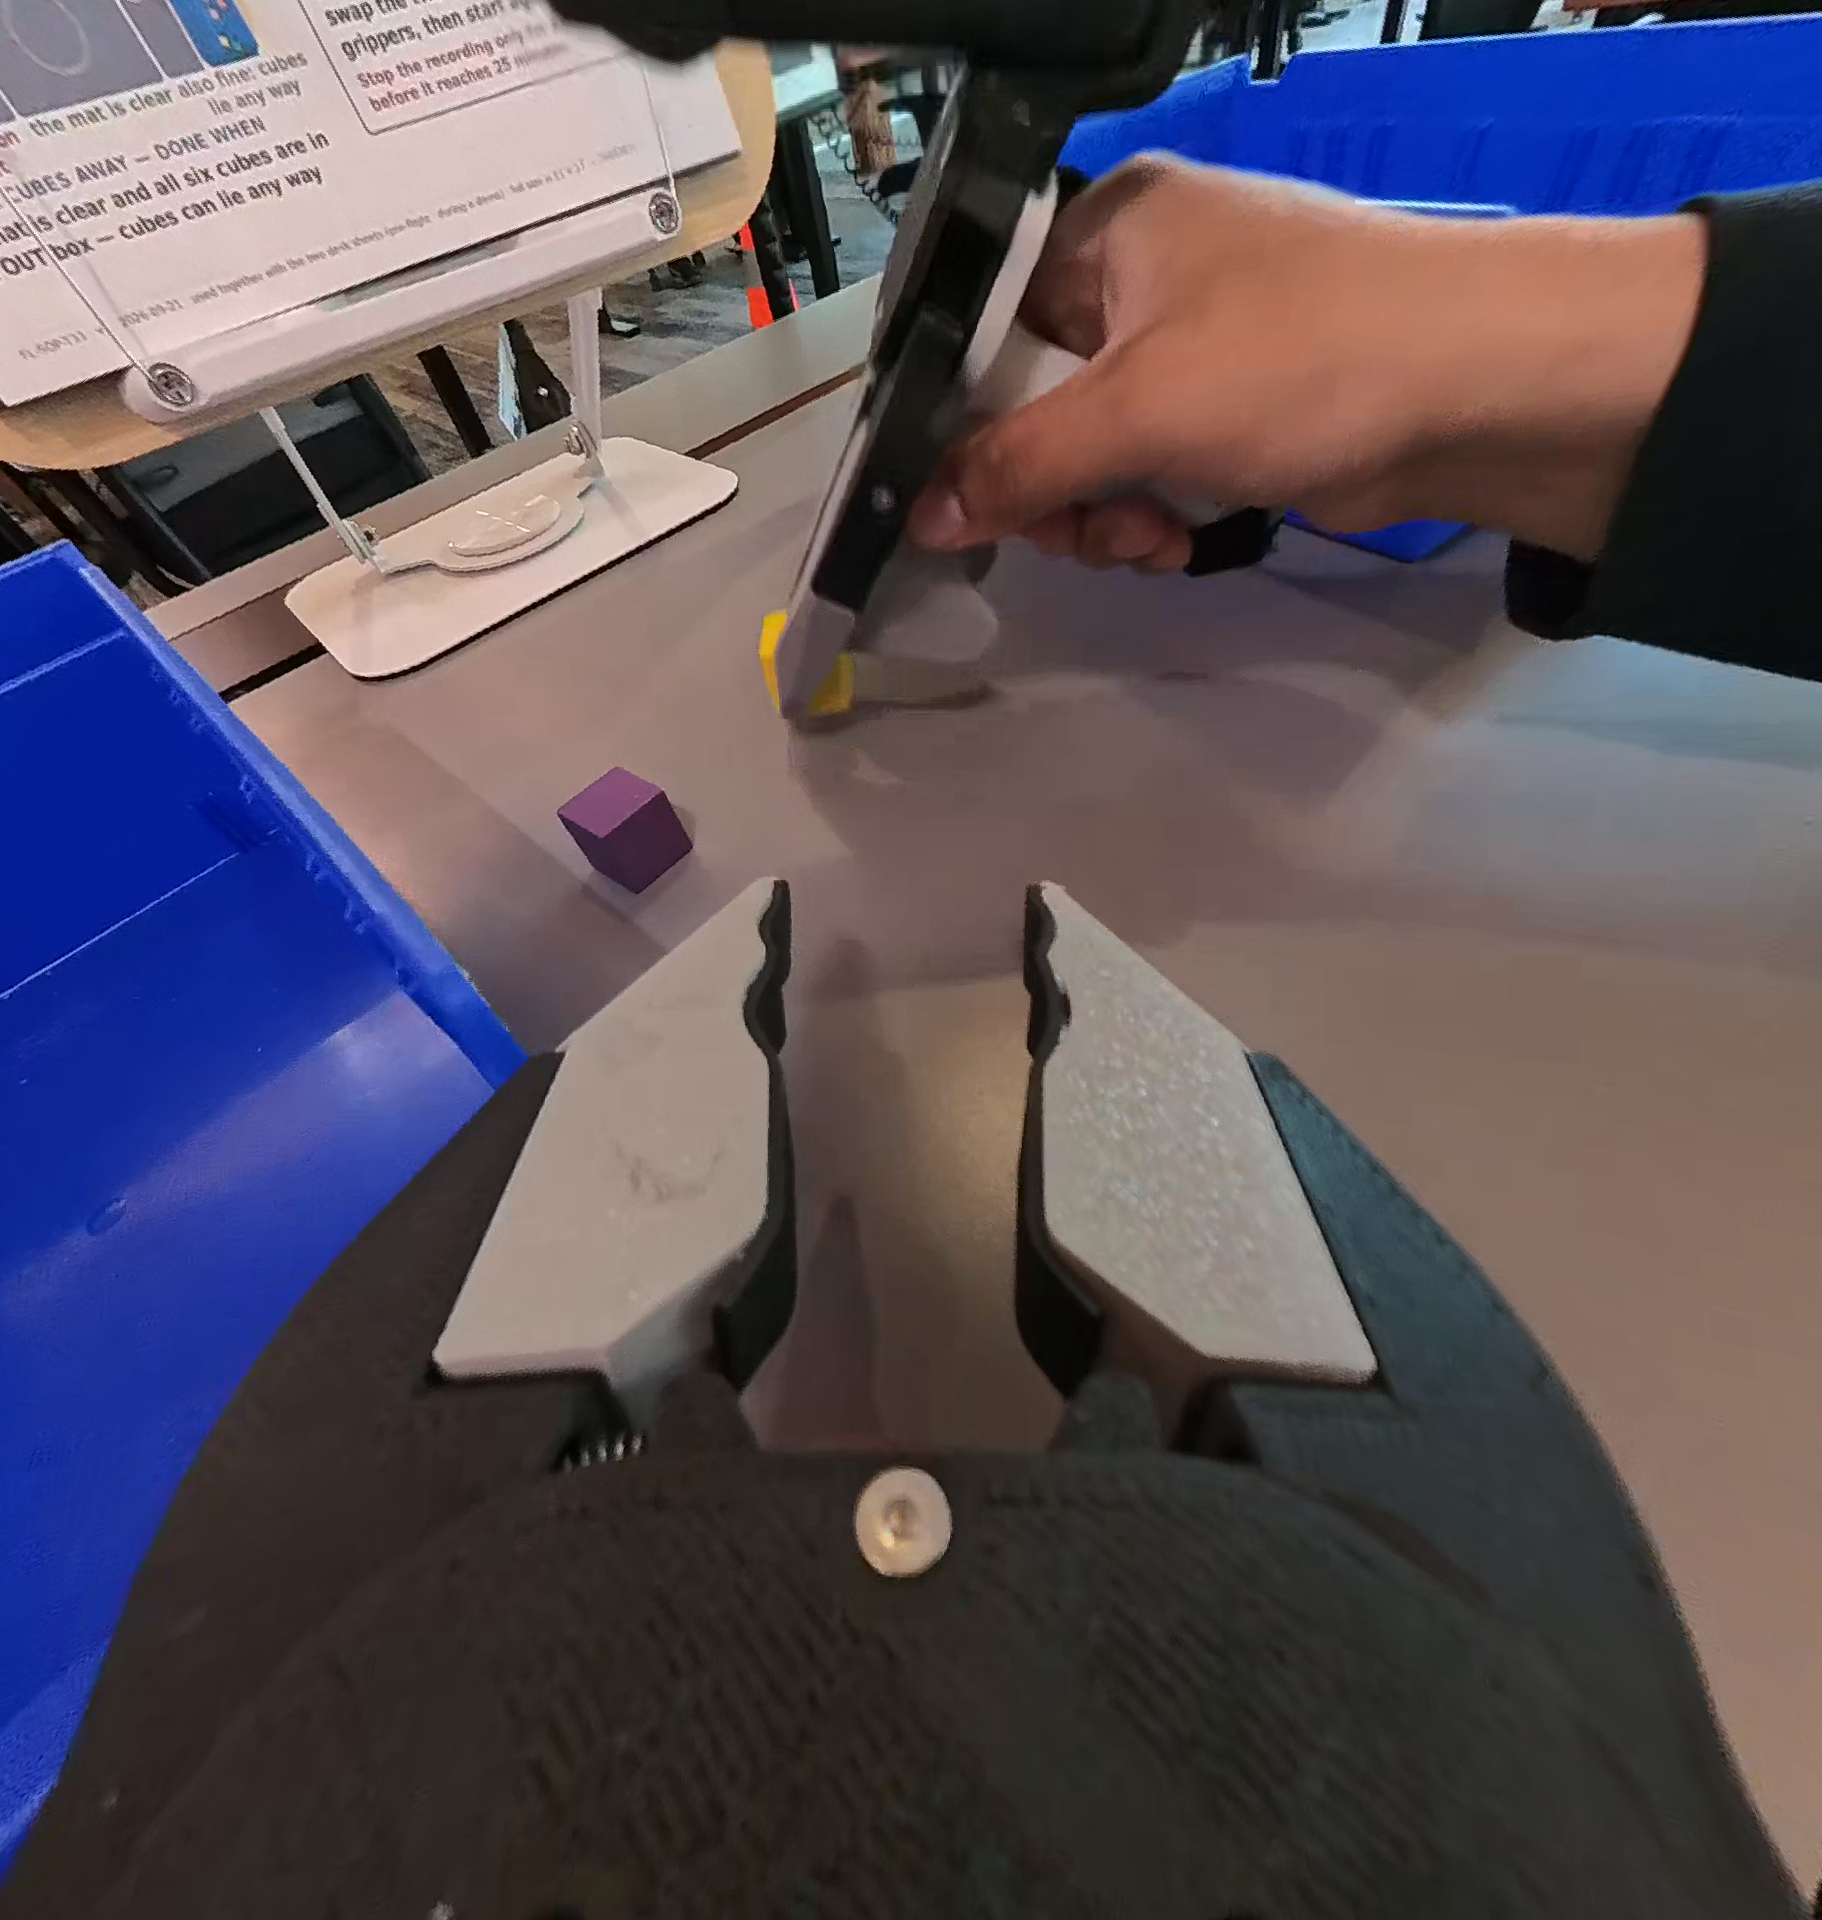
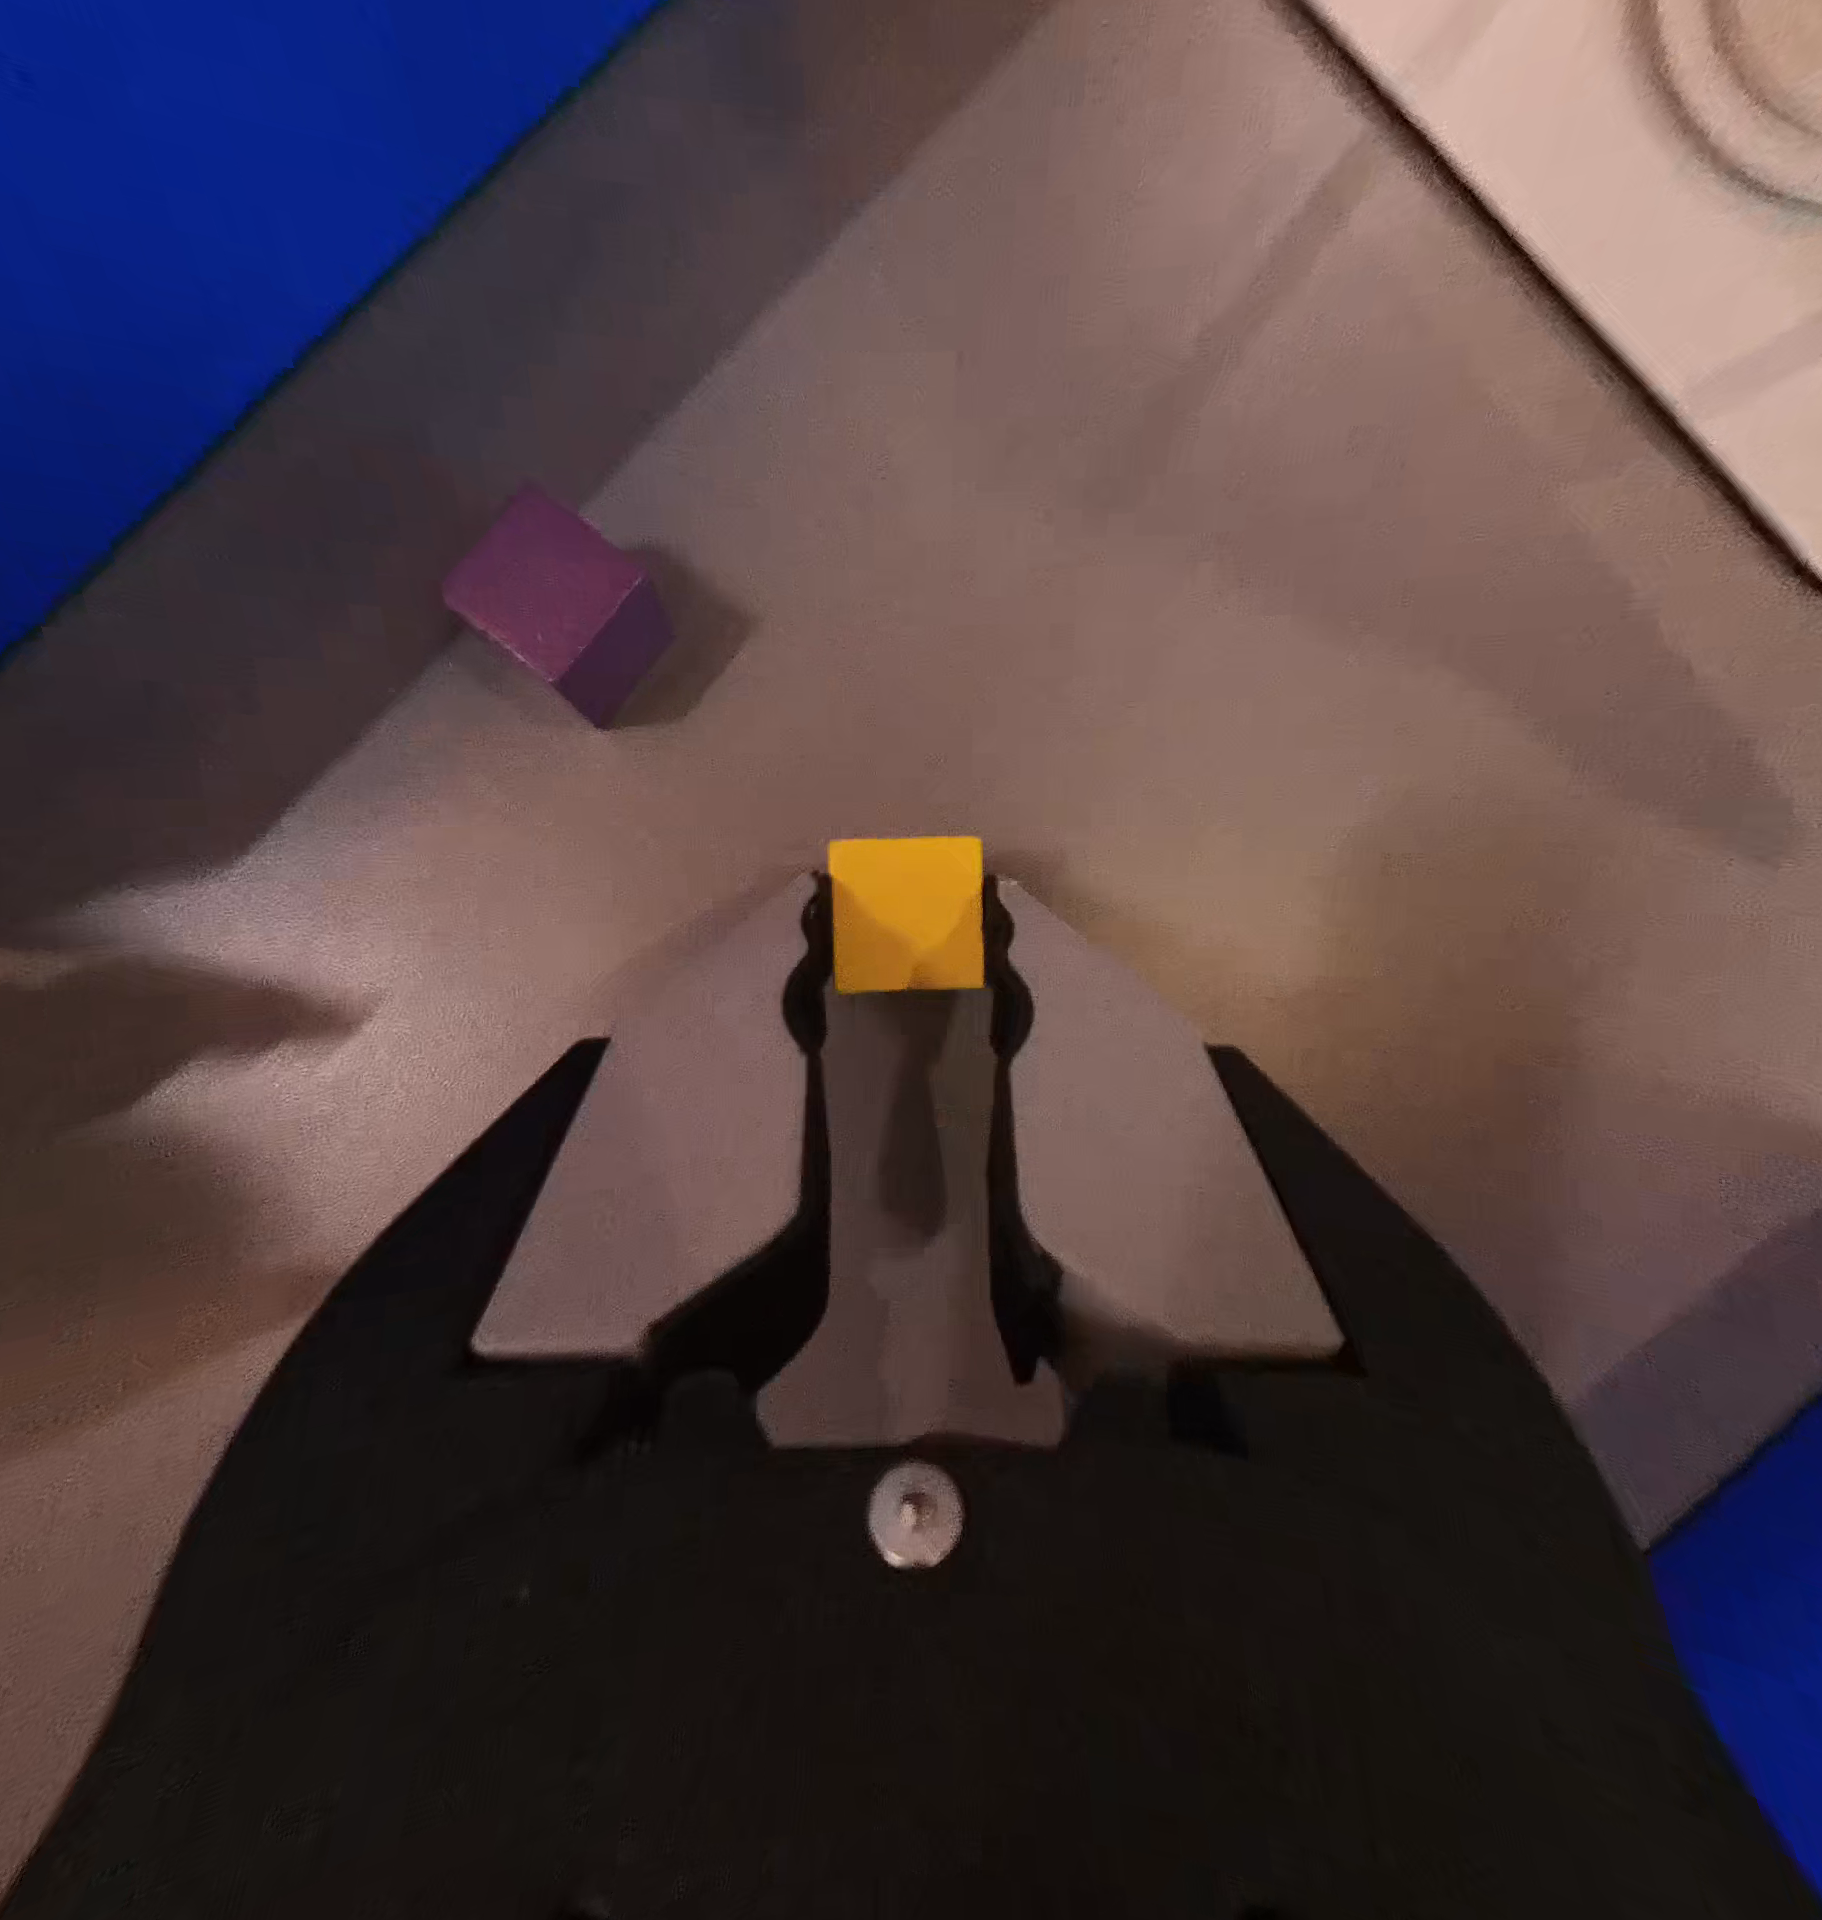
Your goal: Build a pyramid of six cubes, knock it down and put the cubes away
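My right gripper (image 2: pixel 905 914) pinches the yellow cube (image 2: pixel 905 914) at the fingertips, low over the grey mat (image 1: pixel 1302 1039). My left gripper (image 1: pixel 905 914) hangs agape, holding nothing. 1 purple cube (image 1: pixel 626 828) lies near the blue bin (image 1: pixel 159 1039). I'd lift straight, keeping the squeeze firm, since the grip looks shallow.

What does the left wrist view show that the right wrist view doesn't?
Only the left wrist view shows the hand, the sheet stand upright, and the open, empty left gripper. Only the right wrist view shows both fingertips flanking the yellow cube. Both show that cube, the purple cube, the right gripper, grey mat and blue bin.
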A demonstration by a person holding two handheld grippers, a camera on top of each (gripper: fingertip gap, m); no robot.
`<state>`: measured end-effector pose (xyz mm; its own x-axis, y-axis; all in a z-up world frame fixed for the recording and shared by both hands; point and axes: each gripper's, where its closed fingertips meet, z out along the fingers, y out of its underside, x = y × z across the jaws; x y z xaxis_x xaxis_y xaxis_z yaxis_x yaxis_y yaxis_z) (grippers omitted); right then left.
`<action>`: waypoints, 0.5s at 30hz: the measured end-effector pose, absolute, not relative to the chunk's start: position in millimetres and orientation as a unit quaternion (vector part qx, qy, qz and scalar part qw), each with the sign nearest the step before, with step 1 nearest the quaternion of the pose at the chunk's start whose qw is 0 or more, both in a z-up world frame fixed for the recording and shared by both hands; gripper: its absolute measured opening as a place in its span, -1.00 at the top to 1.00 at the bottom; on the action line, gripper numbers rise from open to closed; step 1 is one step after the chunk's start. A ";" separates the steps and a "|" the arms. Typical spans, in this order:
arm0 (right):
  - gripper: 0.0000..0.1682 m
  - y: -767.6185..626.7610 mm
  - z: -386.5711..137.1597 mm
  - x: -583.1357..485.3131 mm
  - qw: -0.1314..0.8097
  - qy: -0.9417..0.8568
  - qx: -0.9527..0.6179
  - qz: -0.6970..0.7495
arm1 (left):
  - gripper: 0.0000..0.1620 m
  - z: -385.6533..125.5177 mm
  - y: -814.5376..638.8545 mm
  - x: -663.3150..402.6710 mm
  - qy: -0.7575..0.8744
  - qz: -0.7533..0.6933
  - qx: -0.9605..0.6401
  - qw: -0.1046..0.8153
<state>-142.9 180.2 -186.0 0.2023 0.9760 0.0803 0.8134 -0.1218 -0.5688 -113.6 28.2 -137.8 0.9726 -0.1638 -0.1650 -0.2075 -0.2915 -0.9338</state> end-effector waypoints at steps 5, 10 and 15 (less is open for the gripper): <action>0.69 200.8 -100.1 -116.3 0.412 -0.580 -0.687 0.146 | 0.46 -139.9 28.6 -111.3 0.123 0.021 -0.806 0.579; 0.69 262.6 -22.5 -28.2 0.528 -0.497 -0.688 0.040 | 0.46 -140.8 29.5 -114.5 0.115 0.028 -0.809 0.576; 0.41 312.6 -60.7 48.4 0.443 -0.427 -0.788 0.023 | 0.46 -138.7 30.7 -116.8 0.110 0.038 -0.805 0.581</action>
